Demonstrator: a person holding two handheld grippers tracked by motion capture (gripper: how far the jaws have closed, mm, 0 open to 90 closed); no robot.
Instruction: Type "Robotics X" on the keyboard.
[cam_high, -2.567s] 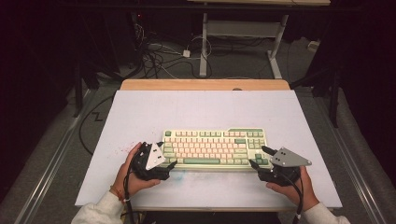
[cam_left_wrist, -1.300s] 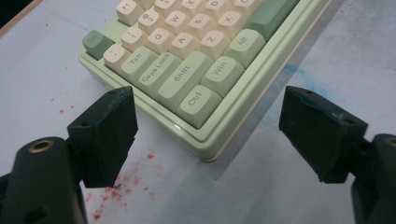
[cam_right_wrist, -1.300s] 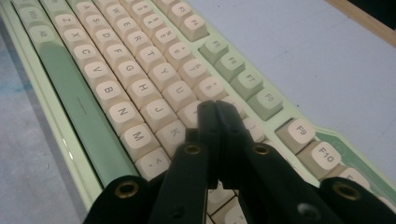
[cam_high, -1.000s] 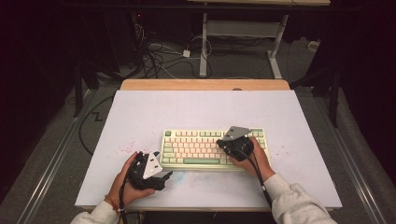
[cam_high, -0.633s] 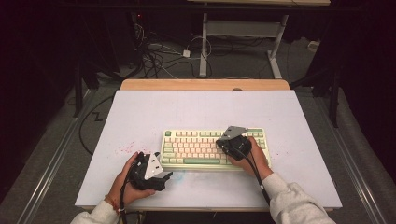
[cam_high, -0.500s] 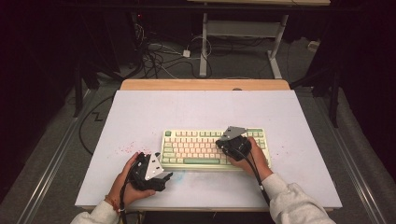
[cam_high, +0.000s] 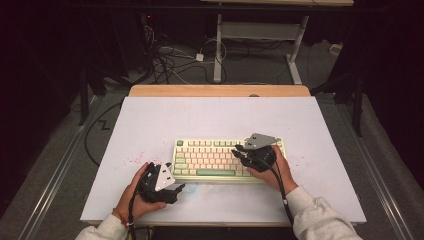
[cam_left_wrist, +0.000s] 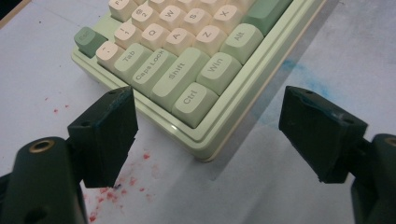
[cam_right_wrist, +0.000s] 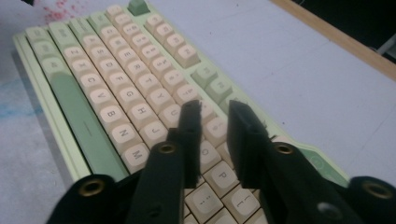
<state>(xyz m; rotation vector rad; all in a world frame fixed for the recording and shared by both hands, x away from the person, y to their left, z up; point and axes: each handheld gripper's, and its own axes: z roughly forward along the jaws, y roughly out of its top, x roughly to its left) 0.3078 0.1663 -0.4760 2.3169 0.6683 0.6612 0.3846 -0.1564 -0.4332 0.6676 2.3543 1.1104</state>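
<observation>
Right gripper (cam_right_wrist: 214, 108) first: its black fingers (cam_right_wrist: 190, 135) stand a narrow gap apart, having just been opening, with nothing pinched between them; they hover low over the cream letter keys (cam_right_wrist: 140, 93) near the right half of the pale green and cream mechanical keyboard (cam_high: 227, 159); left gripper (cam_left_wrist: 205, 135) has its fingers (cam_left_wrist: 105, 133) spread wide and empty, the keyboard's near-left corner with its Ctrl key (cam_left_wrist: 191, 100) just beyond them; the keyboard lies flat on the white-topped table (cam_high: 210, 117), towards the near edge; red specks (cam_left_wrist: 109, 191) and a faint blue smear (cam_left_wrist: 292, 65) mark the surface beside it.
</observation>
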